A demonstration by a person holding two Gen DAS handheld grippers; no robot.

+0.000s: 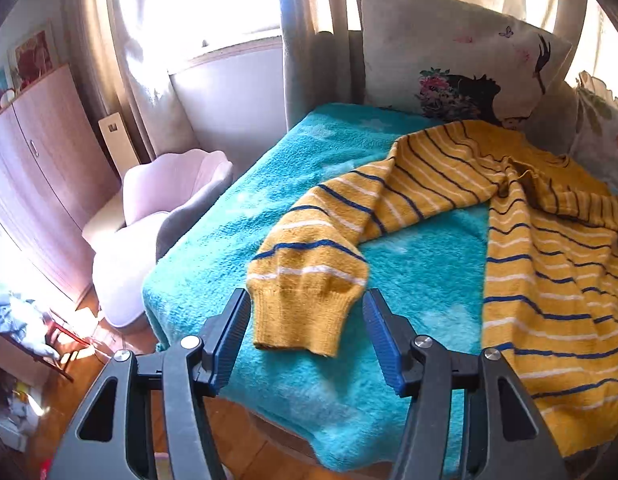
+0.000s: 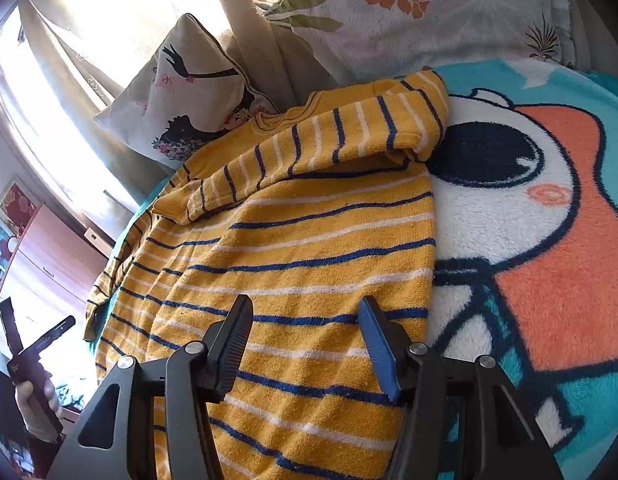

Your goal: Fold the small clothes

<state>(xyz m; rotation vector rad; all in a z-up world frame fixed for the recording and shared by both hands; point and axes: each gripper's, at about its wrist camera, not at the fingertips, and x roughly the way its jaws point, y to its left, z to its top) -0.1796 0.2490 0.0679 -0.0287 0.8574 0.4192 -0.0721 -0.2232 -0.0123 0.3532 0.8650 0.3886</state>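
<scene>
L gripper [image 1: 307,308]: jaws apart, nothing pinched; the ribbed cuff [image 1: 305,316] of the sweater's sleeve [image 1: 341,216] lies flat on the blanket btwn/just ahead of the blue-padded fingers [image 1: 379,336], not pressed by either pad. Sleeve runs from the cuff up and right to the sweater body.

R gripper [image 2: 305,312]: jaws also apart, hovering over the lower body of the sweater [image 2: 309,248], no cloth clamped. Whether the tips touch the knit can't be told.

Sweater: mustard-yellow knit w/ navy and white stripes, spread on a teal fleece blanket [image 1: 237,240] w/ a big cartoon print (white, orange, navy) [image 2: 549,240]. Other sleeve [image 2: 309,140] is folded across the chest, below the collar.

Beyond: cushion w/ a dark silhouette and flowers [image 1: 449,52], leaf-print pillow [image 2: 409,12], curtains [image 1: 149,60]. Off the bed edge: pale pink chair [image 1: 149,216], wood wardrobe [image 1: 41,152].

In the R wrist view, lower left, a hand [image 2: 33,404] holds the other gripper's dark handle [image 2: 37,356]; small writing on it, too tiny to read.
</scene>
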